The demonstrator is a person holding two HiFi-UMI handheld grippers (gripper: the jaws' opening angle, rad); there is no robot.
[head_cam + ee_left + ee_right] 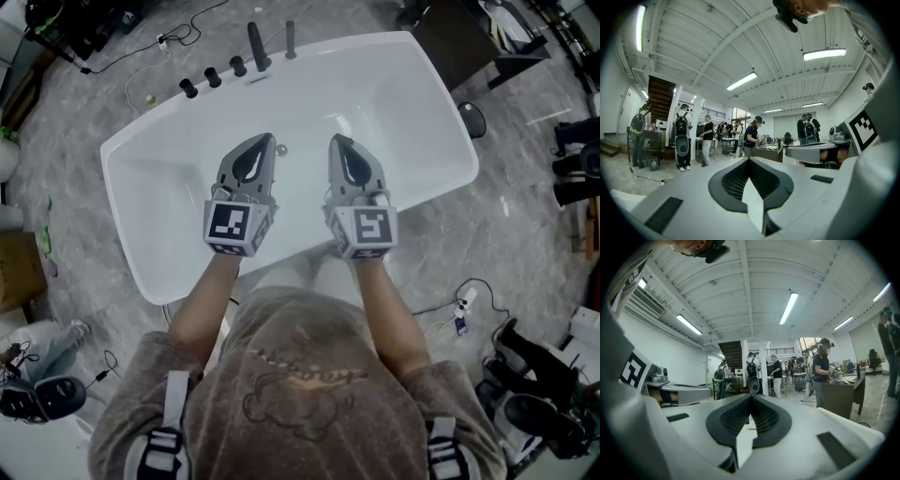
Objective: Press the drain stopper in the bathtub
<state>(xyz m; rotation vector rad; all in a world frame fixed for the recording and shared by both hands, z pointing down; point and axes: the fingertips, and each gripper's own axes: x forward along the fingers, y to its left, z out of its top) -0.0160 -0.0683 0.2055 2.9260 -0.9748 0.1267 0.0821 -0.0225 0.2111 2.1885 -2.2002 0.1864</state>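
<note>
The person's shoulders [300, 394] fill the bottom of the head view; beyond them both arms reach over the near rim of the white tub [141, 159]; the left hand-held gripper [265, 141] and right hand-held gripper [339, 141] hang side by side above its middle; the stopper [280, 149], a small silvery disc, lies on the tub floor just beside the left tip, between the two tools; taps [258, 47] stand on the far rim.

In the left gripper view the left hand-held gripper [749, 159] has its jaws together, with nothing held; only a hall and its ceiling lights [825, 54] show beyond, no tub.

In the right gripper view the right hand-held gripper [750, 397] is likewise closed and empty, aimed at the same hall.

By my reading the press is not yet made; neither tip appears to touch the stopper, so the lowering and the push are both left.
</note>
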